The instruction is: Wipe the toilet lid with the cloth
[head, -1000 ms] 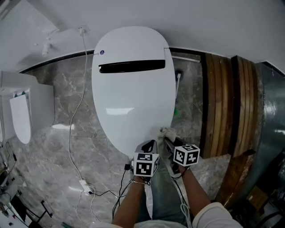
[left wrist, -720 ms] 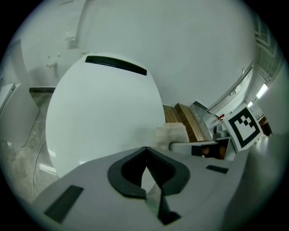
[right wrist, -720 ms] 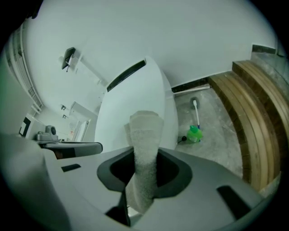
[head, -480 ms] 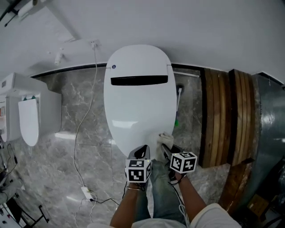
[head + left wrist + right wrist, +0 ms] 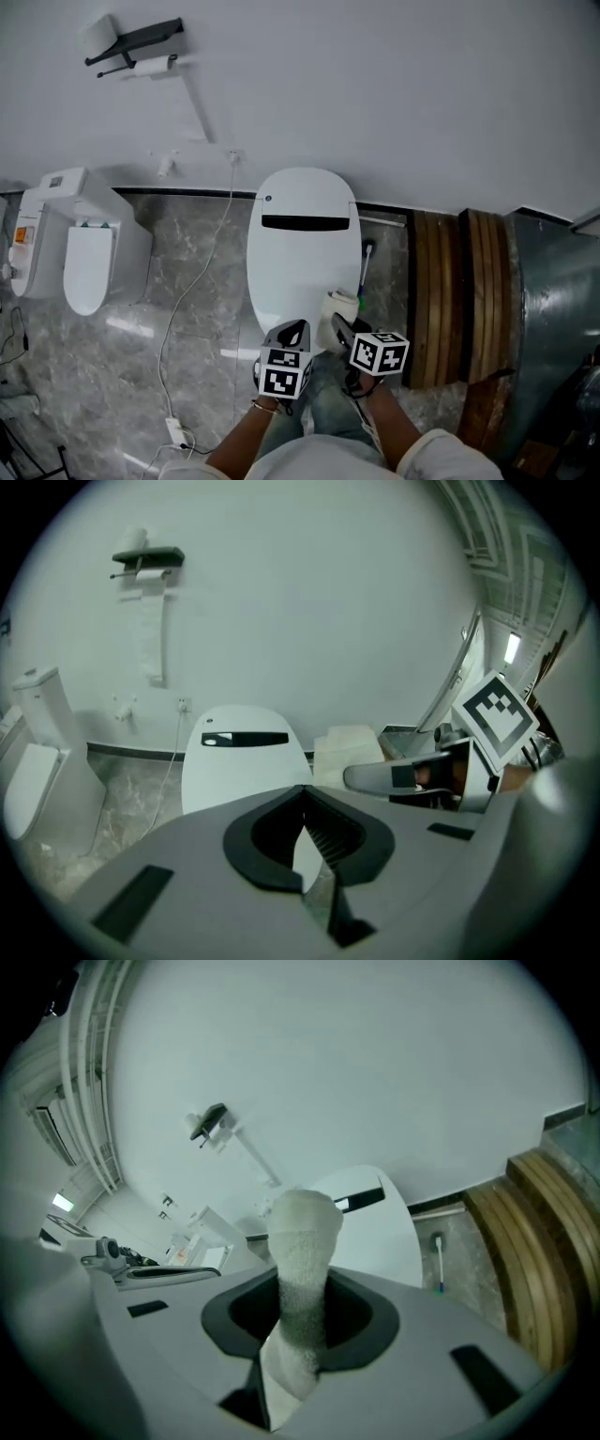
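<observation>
1. far left stands a second toilet point(image 5: 86, 262), well apart from my work. a white cable point(image 5: 192, 291) trails over the floor between it and the toilet lid point(image 5: 302, 248), so i have room on that side if i stay above the cord.
2. the left gripper point(image 5: 292, 331) hangs at the lid's near edge, jaws drawn together on nothing.
3. the lid is down, smooth and glossy. i judge it hard and slick, with rounded edges the cloth could slide off.
4. the cloth point(image 5: 302, 1241) is pinched in the right gripper point(image 5: 300, 1290), a rolled end standing up past the jaws at the lid's near right edge. i cannot tell whether it touches the lid. it looks soft, light and floppy, so a grip low on the roll suits it.
5. to the right a brush point(image 5: 366, 267) leans just beside the lid, then wooden slats point(image 5: 450, 300). that side is tighter.
</observation>
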`<state>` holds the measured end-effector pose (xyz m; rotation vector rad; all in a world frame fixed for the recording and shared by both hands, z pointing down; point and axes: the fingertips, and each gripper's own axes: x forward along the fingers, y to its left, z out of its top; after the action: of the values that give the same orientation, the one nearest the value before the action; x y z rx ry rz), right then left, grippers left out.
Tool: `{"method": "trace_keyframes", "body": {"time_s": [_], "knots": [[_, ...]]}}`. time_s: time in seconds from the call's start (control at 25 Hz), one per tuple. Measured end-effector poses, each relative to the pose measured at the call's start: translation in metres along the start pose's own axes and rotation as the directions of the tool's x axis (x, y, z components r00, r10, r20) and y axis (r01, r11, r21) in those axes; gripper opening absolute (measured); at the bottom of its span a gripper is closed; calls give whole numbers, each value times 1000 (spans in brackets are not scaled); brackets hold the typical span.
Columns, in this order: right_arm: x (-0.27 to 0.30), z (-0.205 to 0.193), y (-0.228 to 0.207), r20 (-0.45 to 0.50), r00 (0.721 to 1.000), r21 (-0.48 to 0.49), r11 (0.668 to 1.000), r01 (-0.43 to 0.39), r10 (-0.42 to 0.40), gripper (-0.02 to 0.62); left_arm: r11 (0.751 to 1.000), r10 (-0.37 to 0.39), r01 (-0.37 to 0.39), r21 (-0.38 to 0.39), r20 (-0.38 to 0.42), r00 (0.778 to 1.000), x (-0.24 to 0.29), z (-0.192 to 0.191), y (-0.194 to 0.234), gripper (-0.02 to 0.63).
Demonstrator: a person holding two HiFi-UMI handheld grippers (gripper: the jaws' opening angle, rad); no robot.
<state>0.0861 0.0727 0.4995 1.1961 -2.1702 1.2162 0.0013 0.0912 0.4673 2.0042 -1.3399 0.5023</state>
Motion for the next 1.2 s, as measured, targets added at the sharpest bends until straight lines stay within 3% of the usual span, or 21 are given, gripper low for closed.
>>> {"method": "trace_keyframes", "body": {"time_s": [0.28, 0.56, 0.8, 1.2], "knots": [[-63, 3, 45, 54, 999, 1, 1000, -1, 1, 95, 999, 33, -29, -32, 136, 990, -79, 40, -15, 12], [-98, -12, 84, 82, 997, -39, 999, 7, -3, 95, 999, 48, -52, 12, 214, 976, -133, 56, -27, 14], [-110, -9, 96, 104, 994, -88, 995, 40, -31, 95, 999, 52, -53, -3, 232, 971, -147, 52, -31, 14], [-114, -8, 91, 114, 993, -77, 996, 51, -42, 95, 998, 56, -60, 12, 207, 977, -140, 48, -31, 12]]}}
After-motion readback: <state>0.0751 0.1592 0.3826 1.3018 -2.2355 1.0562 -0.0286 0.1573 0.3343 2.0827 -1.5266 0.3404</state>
